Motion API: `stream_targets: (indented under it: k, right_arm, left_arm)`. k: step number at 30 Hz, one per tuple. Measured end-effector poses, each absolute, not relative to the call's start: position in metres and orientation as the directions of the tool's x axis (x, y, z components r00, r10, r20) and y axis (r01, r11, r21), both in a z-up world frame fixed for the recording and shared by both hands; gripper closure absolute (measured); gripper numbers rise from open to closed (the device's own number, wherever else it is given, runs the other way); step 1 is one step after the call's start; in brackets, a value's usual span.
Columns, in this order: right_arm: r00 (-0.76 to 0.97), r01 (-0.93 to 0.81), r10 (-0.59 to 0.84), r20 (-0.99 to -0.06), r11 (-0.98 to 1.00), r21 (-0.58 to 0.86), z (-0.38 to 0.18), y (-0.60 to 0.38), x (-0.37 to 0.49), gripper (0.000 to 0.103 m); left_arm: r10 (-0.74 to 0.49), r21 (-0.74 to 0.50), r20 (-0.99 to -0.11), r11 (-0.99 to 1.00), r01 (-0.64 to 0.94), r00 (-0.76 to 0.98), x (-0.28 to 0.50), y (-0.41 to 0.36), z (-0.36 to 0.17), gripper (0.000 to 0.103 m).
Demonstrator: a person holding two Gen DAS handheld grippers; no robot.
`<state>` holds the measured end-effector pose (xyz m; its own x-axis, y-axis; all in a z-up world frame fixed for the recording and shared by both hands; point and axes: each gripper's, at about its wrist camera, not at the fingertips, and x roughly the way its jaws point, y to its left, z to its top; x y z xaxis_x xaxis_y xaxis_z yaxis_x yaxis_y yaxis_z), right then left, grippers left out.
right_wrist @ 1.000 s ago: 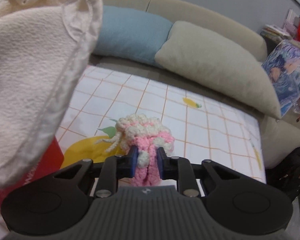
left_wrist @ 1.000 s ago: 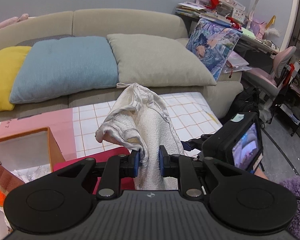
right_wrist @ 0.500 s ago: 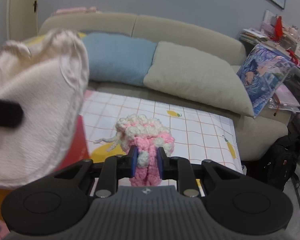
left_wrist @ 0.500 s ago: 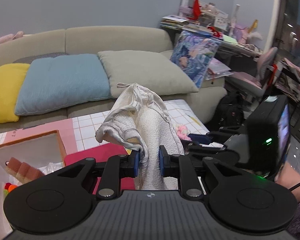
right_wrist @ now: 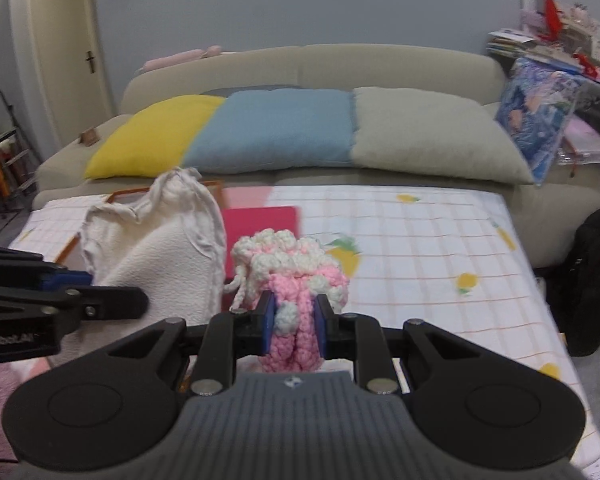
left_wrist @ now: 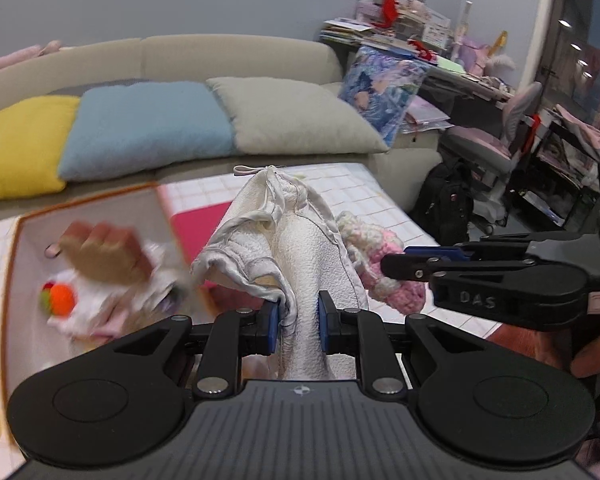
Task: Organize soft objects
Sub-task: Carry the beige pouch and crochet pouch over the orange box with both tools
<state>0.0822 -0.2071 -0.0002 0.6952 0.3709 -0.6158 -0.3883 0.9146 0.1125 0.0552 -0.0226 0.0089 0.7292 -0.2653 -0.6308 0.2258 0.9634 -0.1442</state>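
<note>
The left tongs (left_wrist: 298,322) are clenching a white towel (left_wrist: 300,252), which is bunching upward above the box (left_wrist: 18,264) at the left end of the surface (right_wrist: 420,240). The right tongs (right_wrist: 291,322) are gripping a pink and white crocheted pouch (right_wrist: 296,276), holding it just beside the towel, above the checked cloth. Behind, cushions (right_wrist: 276,132) are lining a sofa (right_wrist: 380,64).
</note>
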Motion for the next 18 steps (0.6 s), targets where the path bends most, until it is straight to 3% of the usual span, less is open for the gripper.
stream_targets:
  k: [10, 18]
  right_arm:
    - [0.613, -0.590, 0.502, -0.610, 0.804, 0.068, 0.011, -0.123, 0.081, 0.084]
    - [0.508, -0.702, 0.560, -0.654, 0.710, 0.062, -0.001, -0.043, 0.122, 0.084]
  left_arm:
    - [-0.042, -0.151, -0.668, 0.985, -0.080, 0.743, 0.048, 0.074, 0.005, 0.082]
    - [0.067, -0.035, -0.708, 0.991, -0.130, 0.704, 0.081, 0.108, -0.013, 0.082]
